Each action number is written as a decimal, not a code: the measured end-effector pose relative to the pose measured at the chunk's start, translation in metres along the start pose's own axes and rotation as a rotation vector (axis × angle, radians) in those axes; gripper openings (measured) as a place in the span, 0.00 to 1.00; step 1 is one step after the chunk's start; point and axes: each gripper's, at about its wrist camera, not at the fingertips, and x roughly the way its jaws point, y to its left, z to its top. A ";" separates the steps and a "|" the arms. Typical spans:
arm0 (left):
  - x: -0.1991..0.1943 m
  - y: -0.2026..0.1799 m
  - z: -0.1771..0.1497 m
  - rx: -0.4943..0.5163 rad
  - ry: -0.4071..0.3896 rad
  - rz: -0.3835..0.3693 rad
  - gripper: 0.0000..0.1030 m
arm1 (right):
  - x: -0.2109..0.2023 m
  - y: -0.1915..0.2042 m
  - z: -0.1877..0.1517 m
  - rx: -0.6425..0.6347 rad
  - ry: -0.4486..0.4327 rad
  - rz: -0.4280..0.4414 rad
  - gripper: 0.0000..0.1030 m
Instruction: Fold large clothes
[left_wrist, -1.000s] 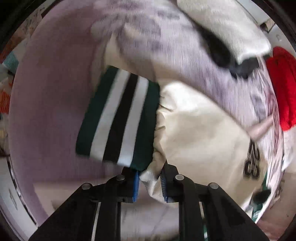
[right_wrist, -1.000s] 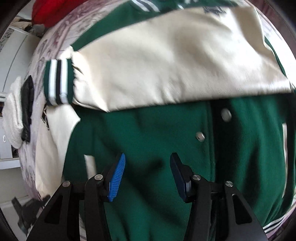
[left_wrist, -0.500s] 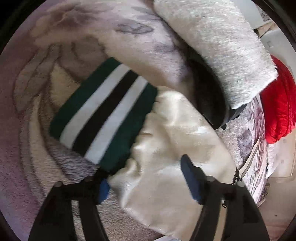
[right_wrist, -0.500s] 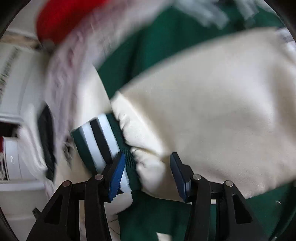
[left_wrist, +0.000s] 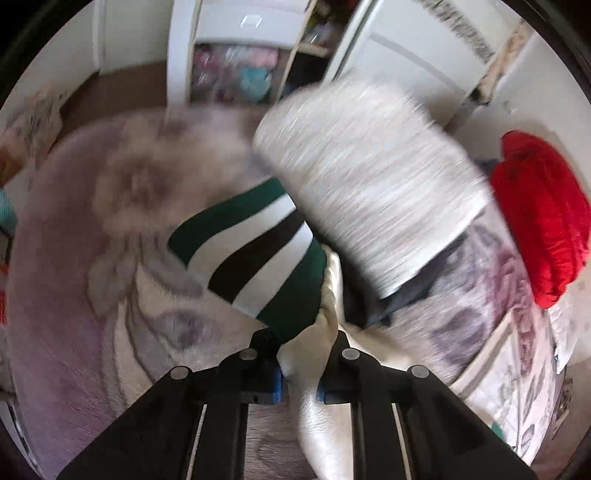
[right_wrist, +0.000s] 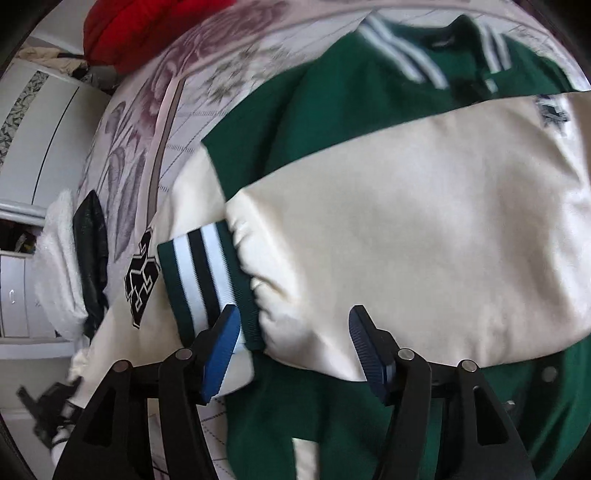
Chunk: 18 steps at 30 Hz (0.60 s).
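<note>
Left wrist: left gripper (left_wrist: 300, 384) has just closed, pinching cream sleeve (left_wrist: 317, 369) by striped cuff (left_wrist: 255, 254); only here a white wardrobe (left_wrist: 399, 48), blurred | Right wrist: right gripper (right_wrist: 291, 350) has just spread wider, empty, over the green jacket (right_wrist: 332, 122) lying flat on floral bedspread (right_wrist: 155, 110); second cuff (right_wrist: 207, 280) visible.

We note the jacket (right_wrist: 332, 122): matt green cloth body, smooth cream sleeve (right_wrist: 424, 221) with a faint sheen, ribbed knit cuff (right_wrist: 207, 280). Fluffy white throw (left_wrist: 369, 177). Printed bedcover (right_wrist: 192, 85), soft, matt. Red garment (left_wrist: 543, 221), slightly glossy.
</note>
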 end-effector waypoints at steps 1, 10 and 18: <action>-0.006 -0.013 0.005 0.010 -0.019 -0.014 0.09 | 0.011 0.006 0.000 -0.018 0.014 0.017 0.61; -0.087 -0.151 0.001 0.282 -0.243 -0.134 0.09 | 0.014 0.025 0.012 -0.168 0.072 -0.057 0.61; -0.144 -0.298 -0.117 0.674 -0.216 -0.313 0.09 | -0.045 -0.065 0.013 -0.126 0.013 -0.386 0.87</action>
